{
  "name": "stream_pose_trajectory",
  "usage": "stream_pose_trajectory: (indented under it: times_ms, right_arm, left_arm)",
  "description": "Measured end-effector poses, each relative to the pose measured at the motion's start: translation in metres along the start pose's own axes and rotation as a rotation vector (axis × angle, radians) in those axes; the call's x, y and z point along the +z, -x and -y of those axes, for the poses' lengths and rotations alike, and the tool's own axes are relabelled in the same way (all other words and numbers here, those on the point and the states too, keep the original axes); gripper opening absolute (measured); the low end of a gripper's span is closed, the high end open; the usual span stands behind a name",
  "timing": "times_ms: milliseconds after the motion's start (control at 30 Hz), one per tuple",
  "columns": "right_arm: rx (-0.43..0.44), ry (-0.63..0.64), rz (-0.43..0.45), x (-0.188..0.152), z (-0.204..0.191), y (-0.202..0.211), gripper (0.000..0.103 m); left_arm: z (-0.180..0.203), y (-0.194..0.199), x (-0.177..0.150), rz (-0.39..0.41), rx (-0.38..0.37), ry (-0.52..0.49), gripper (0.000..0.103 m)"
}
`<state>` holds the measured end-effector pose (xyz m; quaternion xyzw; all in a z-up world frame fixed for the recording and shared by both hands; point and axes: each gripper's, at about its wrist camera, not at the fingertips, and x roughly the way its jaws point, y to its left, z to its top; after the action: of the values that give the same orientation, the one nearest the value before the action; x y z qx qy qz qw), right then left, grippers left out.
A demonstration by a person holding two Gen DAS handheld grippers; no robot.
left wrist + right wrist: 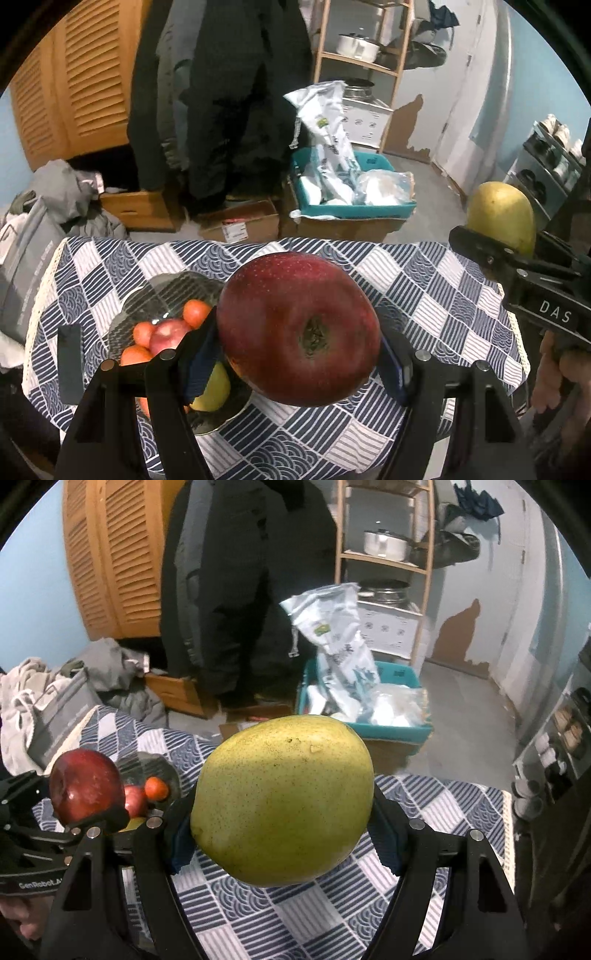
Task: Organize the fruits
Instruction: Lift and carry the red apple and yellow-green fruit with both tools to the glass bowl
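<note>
hidden: bowl [166, 291] partly behind red apple [299, 328] | yellow fruit [216, 391] half covered

Left claw [299, 347] clamps the apple [298, 328] above the bench [424, 280], bowl [162, 295] of fruit just left of and below it, right claw [282, 834] clamps the mango [282, 799] off to the right, boxes on the floor behind the bench.

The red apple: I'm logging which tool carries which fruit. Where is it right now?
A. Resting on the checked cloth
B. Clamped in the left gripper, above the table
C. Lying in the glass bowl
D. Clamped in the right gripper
B: the red apple sits between the left gripper pads, while the right gripper holds the green mango.
</note>
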<state>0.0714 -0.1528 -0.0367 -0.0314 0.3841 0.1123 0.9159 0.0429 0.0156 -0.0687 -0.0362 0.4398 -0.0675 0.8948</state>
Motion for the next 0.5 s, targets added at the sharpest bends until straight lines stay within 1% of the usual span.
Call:
stream_pose_trajectory:
  times_ms: [267,500]
  right_arm:
    - [0.043,0.036,-0.020,0.010,-0.031,-0.020,0.077]
    - [0.084,0.055,-0.053,0.014,-0.057,-0.043,0.077]
  left_arm:
    - [-0.034,-0.002,-0.005,-0.008,0.033,0.060,0.076]
    - [-0.071,-0.012,-0.014,-0.035,0.075,0.114,0.076]
